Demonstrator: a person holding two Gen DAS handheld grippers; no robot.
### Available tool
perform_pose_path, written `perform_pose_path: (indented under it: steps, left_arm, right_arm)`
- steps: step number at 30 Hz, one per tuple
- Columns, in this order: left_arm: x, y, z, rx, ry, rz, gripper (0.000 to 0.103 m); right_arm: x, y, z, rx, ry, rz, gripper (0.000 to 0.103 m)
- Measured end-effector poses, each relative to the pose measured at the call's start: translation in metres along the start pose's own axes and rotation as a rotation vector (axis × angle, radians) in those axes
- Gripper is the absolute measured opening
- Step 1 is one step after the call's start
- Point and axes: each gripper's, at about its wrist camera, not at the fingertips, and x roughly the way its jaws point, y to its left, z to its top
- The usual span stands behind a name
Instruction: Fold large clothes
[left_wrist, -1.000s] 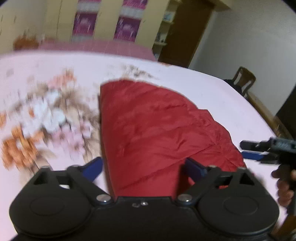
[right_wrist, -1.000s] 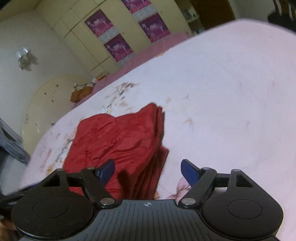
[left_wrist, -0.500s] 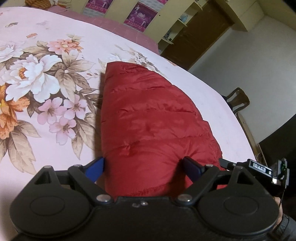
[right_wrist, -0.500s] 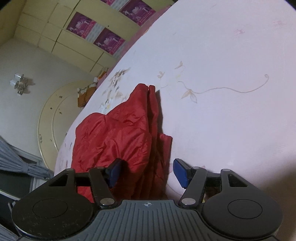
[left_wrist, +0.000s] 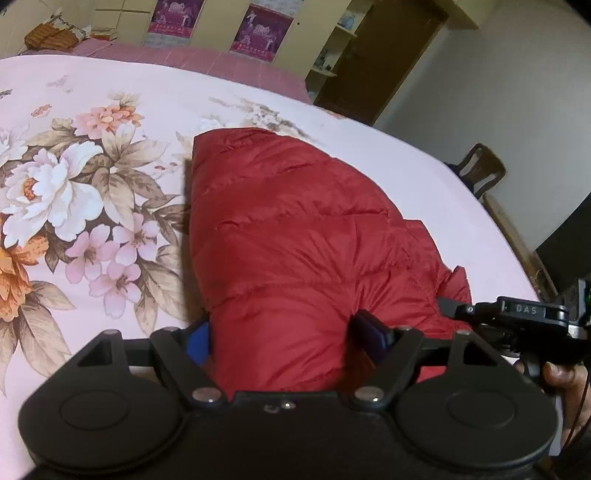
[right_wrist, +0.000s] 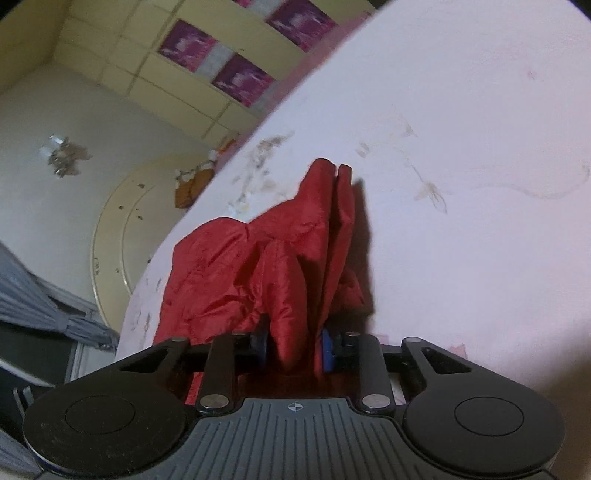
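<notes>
A: Left wrist view, from the left edge: what lies there?

B: A pale pink bedsheet (left_wrist: 369, 122) printed with big white, pink and orange flowers (left_wrist: 55, 192). Just right of the flowers lies the red quilted jacket (left_wrist: 295, 240), folded into a long padded bundle that runs away from the camera along the bed.

A: And the left gripper (left_wrist: 284, 338)?

B: Its jaws stand wide, one blue pad on each side of the jacket's near end. The fabric fills the gap between them, but I cannot tell whether the pads press it.

A: Further right?

B: The other tool comes in from the right edge, its black nose against the jacket's right-hand side, with a hand (left_wrist: 561, 376) behind it. Beyond the bed's far side are a wooden chair (left_wrist: 480, 170) and a dark door (left_wrist: 380, 55).

A: Now the right wrist view, same order.

B: At the left, a grey curtain (right_wrist: 29, 306) and cream cupboards with purple posters (right_wrist: 240, 79). In the middle the jacket (right_wrist: 236, 269) rises in crumpled folds on the sheet (right_wrist: 480, 184).

A: The right gripper (right_wrist: 293, 349)?

B: Its jaws are drawn narrow, pinching a thick fold of the jacket's near edge between the blue pads. To its right, only plain sheet with a faint leaf print.
</notes>
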Motion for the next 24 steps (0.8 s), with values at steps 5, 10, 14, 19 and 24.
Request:
perform_pose_path:
  steps: [5, 10, 14, 19, 24]
  left_arm:
    - [0.002, -0.001, 0.001, 0.004, 0.003, 0.012, 0.078]
    - [0.002, -0.001, 0.001, 0.005, 0.003, 0.013, 0.078]
    - [0.002, 0.002, -0.001, -0.004, 0.008, 0.004, 0.078]
    - [0.003, 0.005, 0.0, -0.012, 0.011, -0.014, 0.077]
    - [-0.011, 0.011, 0.003, -0.016, -0.016, -0.06, 0.068]
  right_arm:
    - [0.009, -0.009, 0.002, 0.02, 0.033, -0.01, 0.026]
    - [0.009, -0.01, 0.003, 0.025, 0.037, 0.006, 0.026]
    - [0.004, -0.003, 0.005, 0.027, 0.016, -0.013, 0.05]
    - [0.008, -0.002, 0.004, 0.025, 0.043, 0.0, 0.042]
    - [0.002, 0.025, 0.001, -0.052, 0.003, -0.019, 0.022]
